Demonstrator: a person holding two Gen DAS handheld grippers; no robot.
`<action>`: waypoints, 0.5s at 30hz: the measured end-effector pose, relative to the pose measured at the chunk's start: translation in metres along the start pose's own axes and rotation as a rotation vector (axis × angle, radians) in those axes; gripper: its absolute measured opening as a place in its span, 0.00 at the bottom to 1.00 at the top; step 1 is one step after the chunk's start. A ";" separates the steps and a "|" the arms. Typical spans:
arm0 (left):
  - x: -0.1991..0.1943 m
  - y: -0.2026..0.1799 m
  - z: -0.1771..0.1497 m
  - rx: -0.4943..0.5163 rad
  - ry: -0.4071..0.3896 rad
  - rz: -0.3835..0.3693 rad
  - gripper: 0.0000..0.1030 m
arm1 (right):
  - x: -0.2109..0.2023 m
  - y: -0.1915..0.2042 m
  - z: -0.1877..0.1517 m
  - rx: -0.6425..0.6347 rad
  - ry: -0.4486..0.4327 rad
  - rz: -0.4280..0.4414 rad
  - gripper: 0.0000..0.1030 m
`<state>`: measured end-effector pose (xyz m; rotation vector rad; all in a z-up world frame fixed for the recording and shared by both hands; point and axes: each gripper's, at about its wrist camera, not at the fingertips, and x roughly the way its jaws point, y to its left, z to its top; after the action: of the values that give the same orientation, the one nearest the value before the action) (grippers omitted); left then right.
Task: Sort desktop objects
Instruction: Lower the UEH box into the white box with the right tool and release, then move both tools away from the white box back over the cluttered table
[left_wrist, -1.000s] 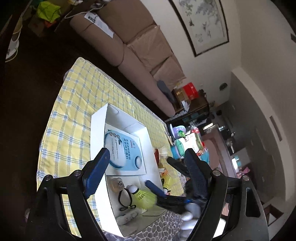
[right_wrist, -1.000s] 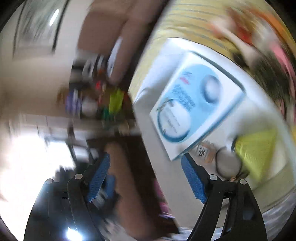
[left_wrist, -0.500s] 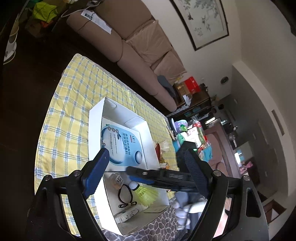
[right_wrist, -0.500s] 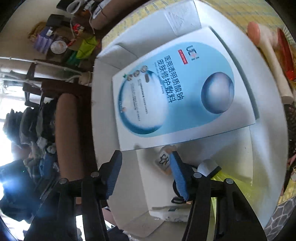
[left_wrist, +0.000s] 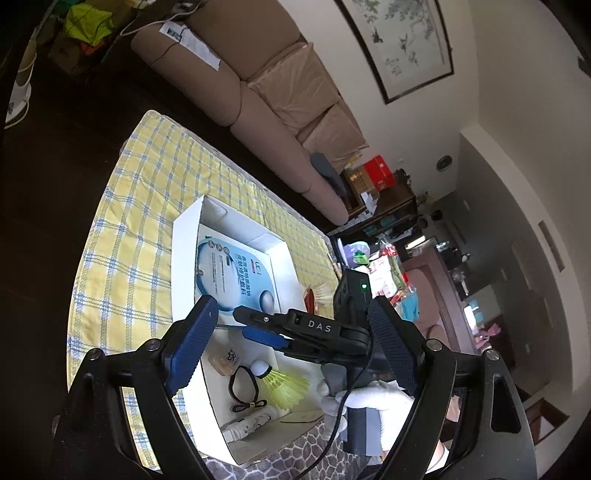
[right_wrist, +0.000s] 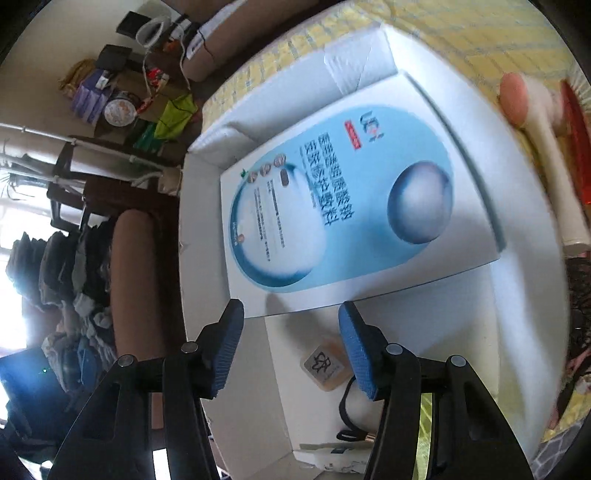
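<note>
The right gripper hangs inside the white box, its jaws parted and holding nothing, poised at the near edge of the blue-and-white packet that lies flat in the box's far half. The box sits on the yellow checked cloth covering the counter, toward its near right corner. Just beyond the right fingertip lies a small square sachet; a black hair tie, a yellow shuttlecock and a white tube fill the box's near end. The left gripper hovers above the box, also open and empty.

The step seems to be tidying the contents of the box, most likely by taking either the packet's edge or the sachet. To do it well, the right gripper should commit to one: for the packet, slide one finger under its near edge and close on the overhang, since a flat packet gives little to pinch from above. For the sachet, move slightly right and centre it between the jaws first. A brush lies outside the box's right wall, not yet sorted.
</note>
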<state>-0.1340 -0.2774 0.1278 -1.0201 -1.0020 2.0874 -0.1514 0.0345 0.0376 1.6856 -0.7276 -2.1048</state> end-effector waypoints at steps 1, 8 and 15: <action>0.000 -0.001 0.000 0.001 0.000 0.000 0.79 | -0.007 -0.001 -0.002 0.003 -0.009 0.012 0.55; 0.010 -0.009 -0.007 0.037 0.045 0.017 0.80 | -0.082 -0.006 -0.015 -0.064 -0.128 -0.002 0.64; 0.053 -0.032 -0.041 0.183 0.173 0.148 0.82 | -0.139 -0.034 -0.036 -0.118 -0.215 -0.099 0.68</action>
<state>-0.1220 -0.2049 0.1172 -1.1866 -0.6550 2.1205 -0.0820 0.1339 0.1222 1.4769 -0.5765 -2.3739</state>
